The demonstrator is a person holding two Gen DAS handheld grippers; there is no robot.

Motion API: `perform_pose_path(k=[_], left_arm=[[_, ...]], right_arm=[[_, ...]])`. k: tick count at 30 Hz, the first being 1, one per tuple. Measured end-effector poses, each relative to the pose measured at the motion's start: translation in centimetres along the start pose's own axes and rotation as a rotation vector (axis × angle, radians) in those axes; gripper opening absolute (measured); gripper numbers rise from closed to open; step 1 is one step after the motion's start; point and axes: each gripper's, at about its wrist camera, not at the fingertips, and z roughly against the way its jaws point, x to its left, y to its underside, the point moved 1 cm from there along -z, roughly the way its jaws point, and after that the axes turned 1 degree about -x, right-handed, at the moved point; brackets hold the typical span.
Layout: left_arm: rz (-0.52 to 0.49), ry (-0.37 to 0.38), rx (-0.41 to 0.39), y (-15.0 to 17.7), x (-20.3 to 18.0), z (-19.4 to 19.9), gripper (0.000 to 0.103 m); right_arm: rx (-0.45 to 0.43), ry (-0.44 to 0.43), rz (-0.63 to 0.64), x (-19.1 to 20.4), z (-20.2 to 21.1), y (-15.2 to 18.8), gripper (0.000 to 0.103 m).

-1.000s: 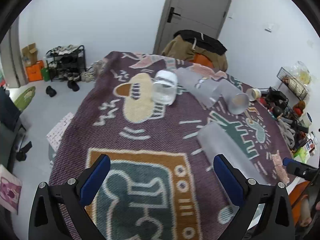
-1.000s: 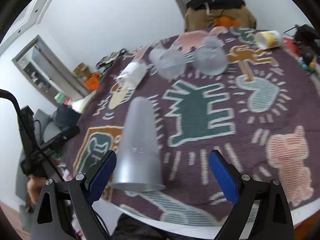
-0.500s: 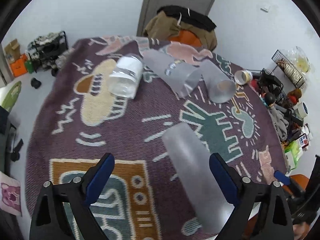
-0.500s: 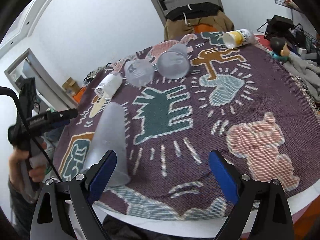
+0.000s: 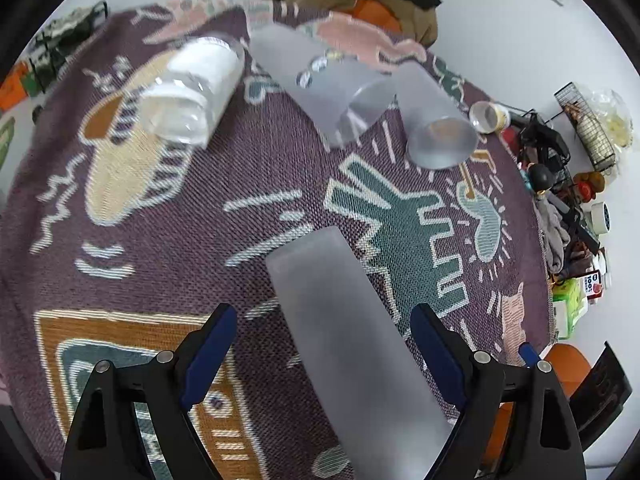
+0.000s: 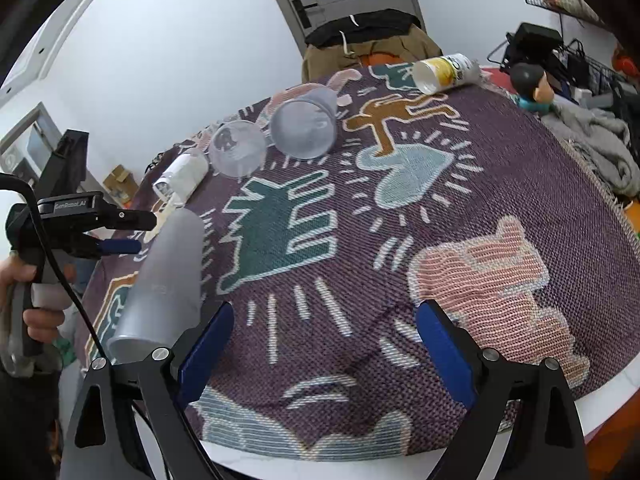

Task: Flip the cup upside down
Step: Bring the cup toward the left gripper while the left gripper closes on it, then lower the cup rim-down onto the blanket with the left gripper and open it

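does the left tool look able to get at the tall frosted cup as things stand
Probably yes. The left tool is open, its blue pads on either side of the tall frosted cup, which stands wide end down on the patterned cloth. Nothing lies between them; the other cups sit farther back.

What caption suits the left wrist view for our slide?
Open left claw poised around a frosted cup on the patterned cloth, other cups lying beyond.

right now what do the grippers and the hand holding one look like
Both grippers, left and right, have black frames with silver screws and blue pads on the fingers. In the right view the left one shows a black body with small white lettering, a black cable, and a bare hand on its grey handle.
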Motion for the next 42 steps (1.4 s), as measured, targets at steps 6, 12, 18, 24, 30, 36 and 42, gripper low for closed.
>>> perform_pose_path(k=[6, 12, 18, 24, 30, 36, 42], left_arm=[[0.051, 0.005, 0.074, -1.5, 0.4, -2.2, 0.085], [0.078, -0.004, 0.143, -2.3, 0.6, -4.0, 0.08], [0.071, -0.002, 0.2, -2.2, 0.0, -5.6, 0.069], [0.038, 0.003, 0.132, -2.6, -0.5, -4.1, 0.066], [-0.09, -0.008, -0.034, -2.5, -2.6, 0.7, 0.064], [-0.211, -0.026, -0.215, -1.2, -5.1, 5.4, 0.062], [-0.295, -0.05, -0.337, 0.7, -6.6, 7.5, 0.061]], right_arm=[[0.005, 0.0, -0.052, -1.3, -0.1, -0.1, 0.093], [0.012, -0.001, -0.05, -1.2, -0.3, 0.0, 0.093], [0.022, -0.007, -0.055, -1.3, -0.4, 0.1, 0.093], [0.021, -0.015, -0.058, -1.3, -0.3, 0.0, 0.093], [0.012, -0.025, -0.057, -0.9, 0.1, -0.1, 0.093], [-0.008, -0.029, -0.019, 0.1, 0.7, -0.2, 0.093], [-0.01, -0.028, -0.011, 0.5, 0.9, -0.1, 0.093]])
